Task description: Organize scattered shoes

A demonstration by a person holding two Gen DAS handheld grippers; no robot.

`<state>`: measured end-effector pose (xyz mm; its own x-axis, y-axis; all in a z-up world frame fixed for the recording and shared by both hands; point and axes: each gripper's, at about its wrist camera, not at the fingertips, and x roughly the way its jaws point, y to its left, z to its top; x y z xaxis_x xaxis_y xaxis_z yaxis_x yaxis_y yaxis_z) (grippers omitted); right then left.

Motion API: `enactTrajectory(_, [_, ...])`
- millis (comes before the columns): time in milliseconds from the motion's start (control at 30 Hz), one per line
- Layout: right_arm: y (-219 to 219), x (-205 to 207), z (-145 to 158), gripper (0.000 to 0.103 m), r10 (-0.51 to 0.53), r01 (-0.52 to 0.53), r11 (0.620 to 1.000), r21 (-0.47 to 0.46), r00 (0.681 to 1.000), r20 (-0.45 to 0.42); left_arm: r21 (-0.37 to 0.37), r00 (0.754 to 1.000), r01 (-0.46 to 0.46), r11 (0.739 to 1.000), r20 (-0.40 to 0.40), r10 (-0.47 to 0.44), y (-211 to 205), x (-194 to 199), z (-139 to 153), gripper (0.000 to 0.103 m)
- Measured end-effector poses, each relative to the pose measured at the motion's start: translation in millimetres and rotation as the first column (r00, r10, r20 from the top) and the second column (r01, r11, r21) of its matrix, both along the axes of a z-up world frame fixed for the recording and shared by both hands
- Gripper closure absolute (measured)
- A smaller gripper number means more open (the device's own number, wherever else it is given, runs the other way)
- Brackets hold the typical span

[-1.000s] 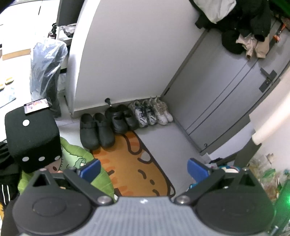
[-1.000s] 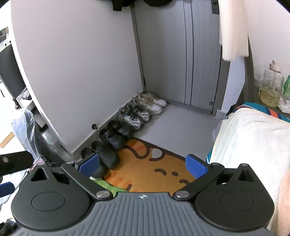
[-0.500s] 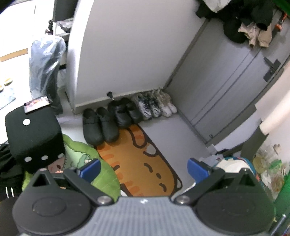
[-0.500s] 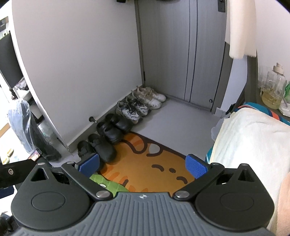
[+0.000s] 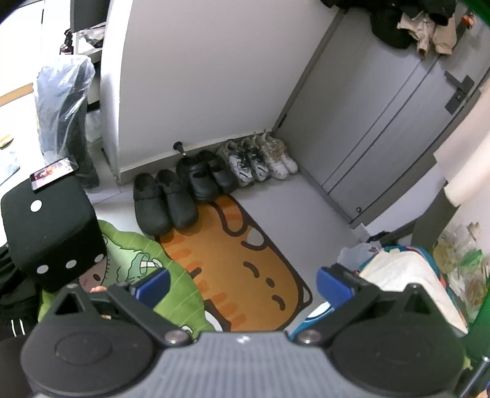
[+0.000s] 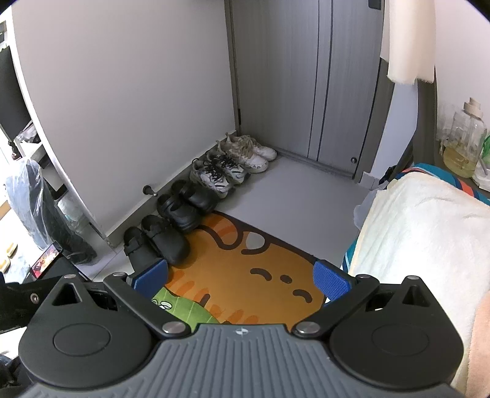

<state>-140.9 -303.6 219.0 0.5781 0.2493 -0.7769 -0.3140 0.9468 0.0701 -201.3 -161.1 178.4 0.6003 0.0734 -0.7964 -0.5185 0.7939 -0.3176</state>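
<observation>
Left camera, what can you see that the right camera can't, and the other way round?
Only the left wrist view shows the clothes piled above the grey door, the door handle and the black cube with white dots. Only the right wrist view shows the glass bottle of yellowish liquid. Both show four pairs of shoes lined along the wall, the orange mat, and an open gripper, left gripper and right gripper, each holding nothing.

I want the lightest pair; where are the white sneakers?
The white sneakers end the shoe row along the wall, in the corner by the grey door, beside the black-laced sneakers.
</observation>
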Motion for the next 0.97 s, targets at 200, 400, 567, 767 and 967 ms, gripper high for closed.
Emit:
enactTrajectory(200, [-5,8,-3,0.000,-0.007,0.007,1.000,-0.003,1.000,-0.013,0.006,0.999,0.014,1.000,-0.035,-0.014,-4,12,-6,0.000])
enactTrajectory(400, [-6,18,-11,0.000,-0.013,0.013,1.000,-0.003,0.999,-0.035,-0.001,0.998,0.028,1.000,-0.051,-0.028,-3,25,-14,0.000])
enactTrajectory(567, [-5,27,-21,0.000,-0.019,0.017,0.999,-0.029,0.998,-0.052,-0.030,0.996,0.036,0.999,-0.082,-0.038,1,37,-28,0.000])
enactTrajectory(767, [4,44,-43,0.000,-0.026,0.022,0.999,-0.048,0.996,-0.087,-0.025,0.993,0.058,0.998,-0.102,-0.060,12,56,-51,0.001])
enactTrajectory(967, [21,61,-70,0.000,-0.033,0.025,0.998,-0.057,0.990,-0.136,0.022,0.989,0.073,0.997,-0.127,-0.069,29,73,-71,0.002])
